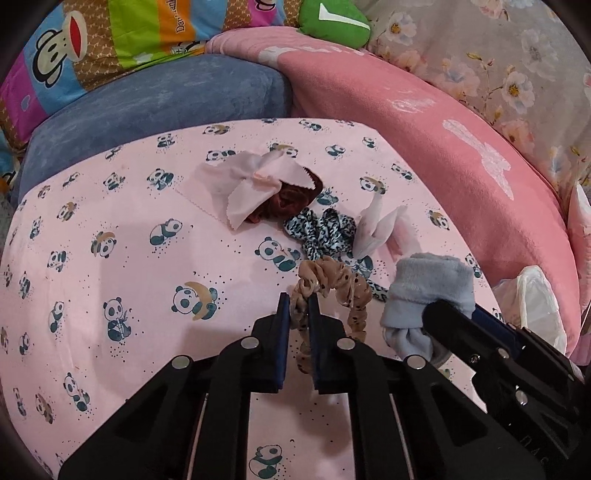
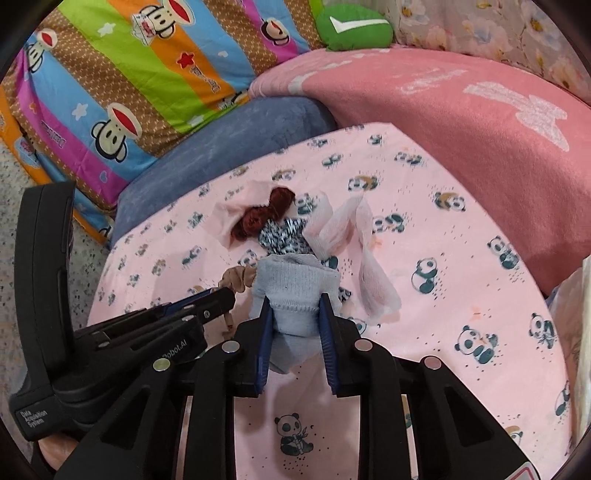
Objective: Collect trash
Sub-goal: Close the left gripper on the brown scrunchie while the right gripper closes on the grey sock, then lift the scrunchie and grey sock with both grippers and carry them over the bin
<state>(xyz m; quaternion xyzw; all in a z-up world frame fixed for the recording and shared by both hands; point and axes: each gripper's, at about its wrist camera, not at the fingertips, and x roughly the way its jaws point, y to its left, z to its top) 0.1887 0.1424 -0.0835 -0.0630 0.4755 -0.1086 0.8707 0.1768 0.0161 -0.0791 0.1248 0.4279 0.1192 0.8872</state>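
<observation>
My left gripper (image 1: 299, 299) is shut on a beige dotted scrunchie (image 1: 343, 291), which loops out to the right of its blue pads. My right gripper (image 2: 293, 304) is shut on a rolled light-blue sock (image 2: 291, 291); the same sock (image 1: 428, 291) shows in the left wrist view at the right gripper's tip. Farther back on the pink panda sheet (image 1: 129, 258) lie a dark red scrunchie (image 1: 291, 201) under a pale pink cloth (image 1: 247, 184), a black-and-white patterned scrunchie (image 1: 321, 229) and a crumpled pink tissue (image 1: 376, 225).
A blue cushion (image 1: 159, 110) and a striped cartoon quilt (image 1: 110, 40) lie behind the sheet. A pink blanket (image 1: 424, 129) rises at the right, with a green cushion (image 1: 332, 22) behind. A white plastic bag (image 1: 535, 306) sits at the right edge.
</observation>
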